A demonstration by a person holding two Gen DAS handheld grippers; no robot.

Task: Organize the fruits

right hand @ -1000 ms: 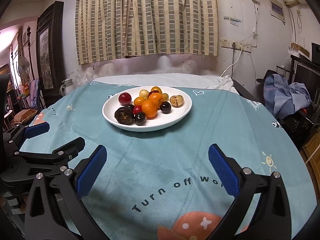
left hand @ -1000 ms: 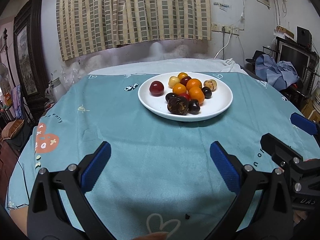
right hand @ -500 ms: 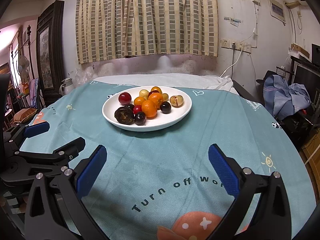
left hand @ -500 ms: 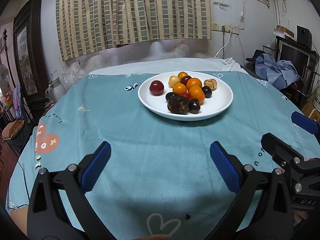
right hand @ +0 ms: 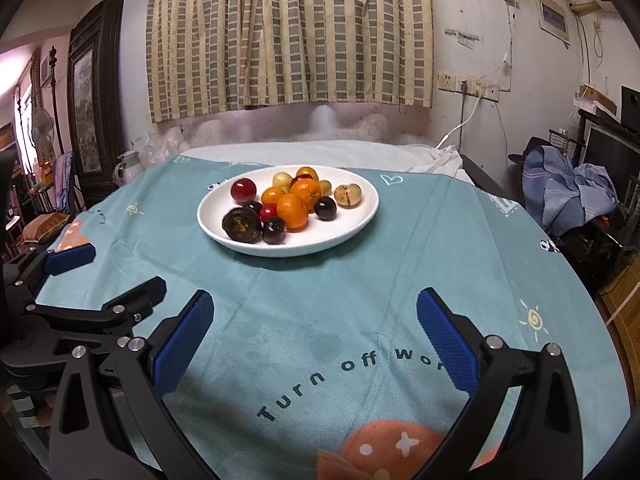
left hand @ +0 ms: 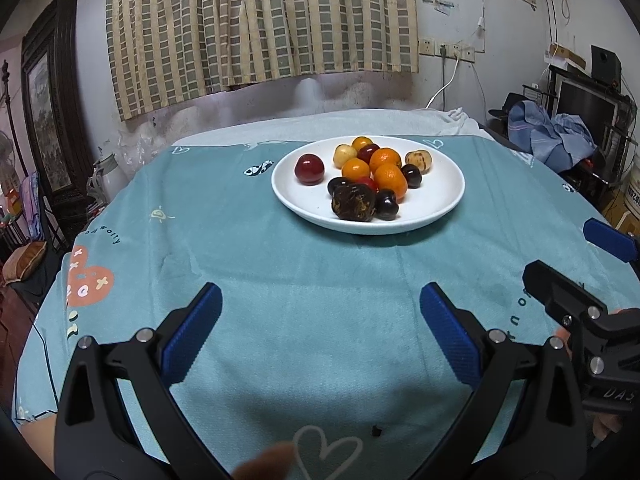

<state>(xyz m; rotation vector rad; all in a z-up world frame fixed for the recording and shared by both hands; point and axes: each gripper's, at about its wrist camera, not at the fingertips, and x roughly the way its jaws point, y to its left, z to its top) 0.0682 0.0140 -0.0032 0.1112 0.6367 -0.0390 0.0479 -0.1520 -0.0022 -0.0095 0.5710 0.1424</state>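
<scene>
fruits (left hand: pixel 366 182) sitting heaped on plate (left hand: pixel 440 208) at 12 o'clock — unchanged | left claw (left hand: pixel 320 332), right claw (right hand: pixel 314 330) both gaping, staying empty — sorting state unclear

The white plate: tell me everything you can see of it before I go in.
The white plate is round, shallow and glossy, probably ceramic, with a low raised rim. It sits flat on the teal tablecloth, toward the far side of the table. Small fruits lie clustered on it: oranges, dark cherries, a red one set apart, pale yellowish ones and a dark wrinkled one. Its right part is bare. Neither hand-held gripper touches it.
</scene>
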